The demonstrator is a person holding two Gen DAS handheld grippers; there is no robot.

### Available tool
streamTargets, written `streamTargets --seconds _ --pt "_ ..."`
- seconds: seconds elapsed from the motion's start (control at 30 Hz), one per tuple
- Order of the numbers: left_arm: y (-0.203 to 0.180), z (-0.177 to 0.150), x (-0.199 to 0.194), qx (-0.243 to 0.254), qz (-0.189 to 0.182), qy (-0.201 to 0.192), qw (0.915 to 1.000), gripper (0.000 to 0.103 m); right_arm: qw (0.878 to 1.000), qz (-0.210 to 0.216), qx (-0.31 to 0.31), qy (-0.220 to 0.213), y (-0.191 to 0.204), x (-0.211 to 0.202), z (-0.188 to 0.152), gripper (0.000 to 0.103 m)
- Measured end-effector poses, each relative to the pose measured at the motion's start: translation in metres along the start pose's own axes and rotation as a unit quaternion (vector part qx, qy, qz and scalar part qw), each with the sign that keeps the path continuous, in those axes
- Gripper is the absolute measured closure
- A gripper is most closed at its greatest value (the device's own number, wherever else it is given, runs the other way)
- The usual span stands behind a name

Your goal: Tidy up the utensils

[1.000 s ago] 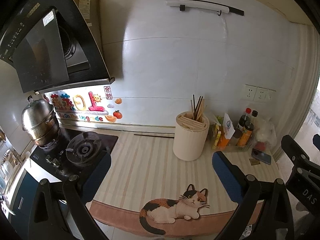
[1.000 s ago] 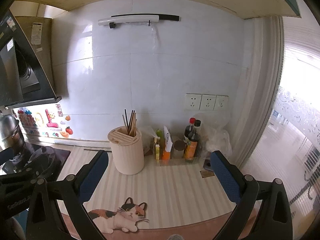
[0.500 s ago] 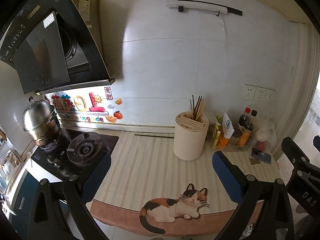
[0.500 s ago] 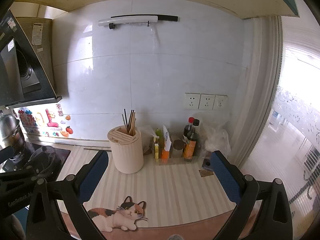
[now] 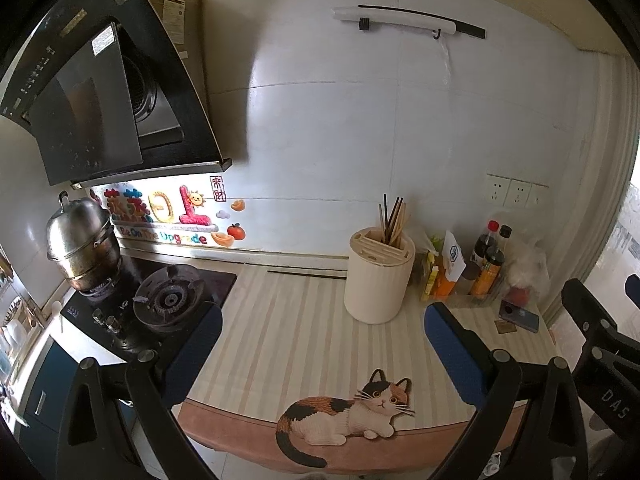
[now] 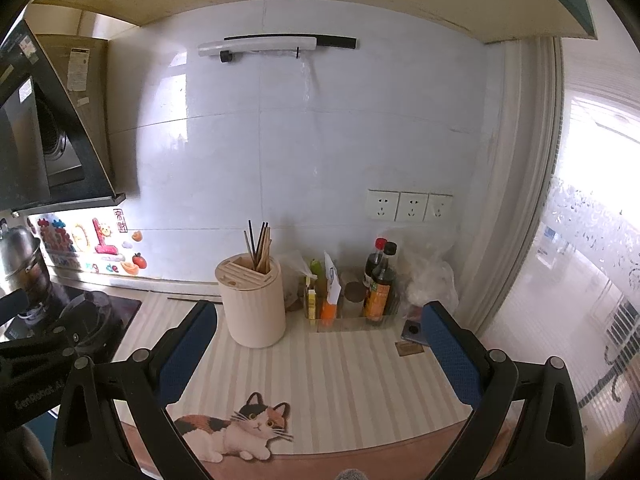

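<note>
Little has changed over the last second: your left tongs and right tongs remain wide open, empty, drifting slightly. Chopsticks stand in the holder on the tabletop; a dark stick lies by the wall. No grasp begun.

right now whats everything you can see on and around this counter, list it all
utensil holder: one, cream, middle of the counter mat near the wall
chopsticks: a bundle, dark and wood tones, upright in the holder
counter mat: one, beige stripes with a calico cat print at its front edge
sauce bottles: two, dark, red and black caps, right of the holder
orange and yellow condiment packs: a few, between holder and bottles
phone: one, dark, flat at the counter's right end
steel pot: one, on the far burner
gas stove: one, black, left
range hood: one, black, above stove
wall sockets: three, white
left gripper: open, blue pads, empty
right gripper: open, blue pads, empty
</note>
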State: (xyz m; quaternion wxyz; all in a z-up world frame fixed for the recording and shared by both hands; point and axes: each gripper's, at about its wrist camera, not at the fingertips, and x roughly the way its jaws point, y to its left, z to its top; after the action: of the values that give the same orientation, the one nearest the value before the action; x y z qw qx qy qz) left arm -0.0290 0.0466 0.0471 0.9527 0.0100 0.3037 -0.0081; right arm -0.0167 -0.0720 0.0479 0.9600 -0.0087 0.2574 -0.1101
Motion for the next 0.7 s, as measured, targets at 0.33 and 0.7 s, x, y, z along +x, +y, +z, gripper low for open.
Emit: streamTargets --seconds 0.33,0.7 --pt "0.003 -0.0002 -0.0024 -0.002 0.002 -0.003 1.0 0.0 1.0 0.003 0.0 0.0 0.0021 -0.0006 0.0003 0.0" --pt "0.0071 -0.0008 -0.0063 -0.003 0.005 -0.009 0.9999 0.0 1.0 0.006 0.003 0.0 0.005 -0.0039 0.0 0.0"
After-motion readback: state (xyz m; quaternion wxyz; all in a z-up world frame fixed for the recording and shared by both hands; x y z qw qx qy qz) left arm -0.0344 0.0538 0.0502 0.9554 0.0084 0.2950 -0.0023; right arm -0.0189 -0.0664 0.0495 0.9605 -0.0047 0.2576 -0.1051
